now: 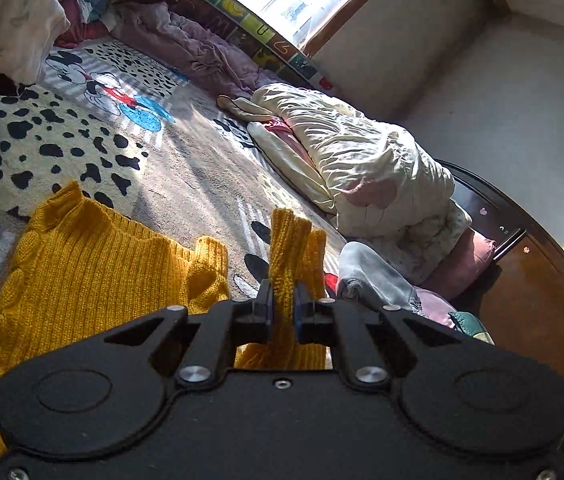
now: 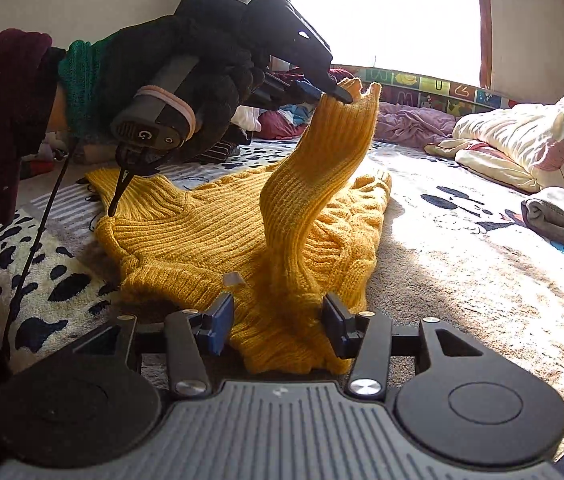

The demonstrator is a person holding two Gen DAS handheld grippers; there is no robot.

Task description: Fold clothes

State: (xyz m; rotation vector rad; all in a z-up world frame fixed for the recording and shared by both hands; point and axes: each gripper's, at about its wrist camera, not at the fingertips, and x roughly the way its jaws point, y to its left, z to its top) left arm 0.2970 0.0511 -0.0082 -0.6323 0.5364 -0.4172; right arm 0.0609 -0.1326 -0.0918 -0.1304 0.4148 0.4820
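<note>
The yellow sweater (image 2: 210, 240) lies spread on the spotted rug (image 2: 50, 280), its body flat but nothing folded yet; both sleeves and the halving remain, I judge. My left gripper (image 1: 282, 300) is clenched on the cuff of one sleeve (image 2: 313, 184), lifting it up toward twelve o'clock in the right wrist view. My gloved left hand (image 2: 186, 80) tilts the tool slightly downward. My right gripper (image 2: 278, 320) rests low, jaws parted astride the sleeve's base, pads not pressing.
</note>
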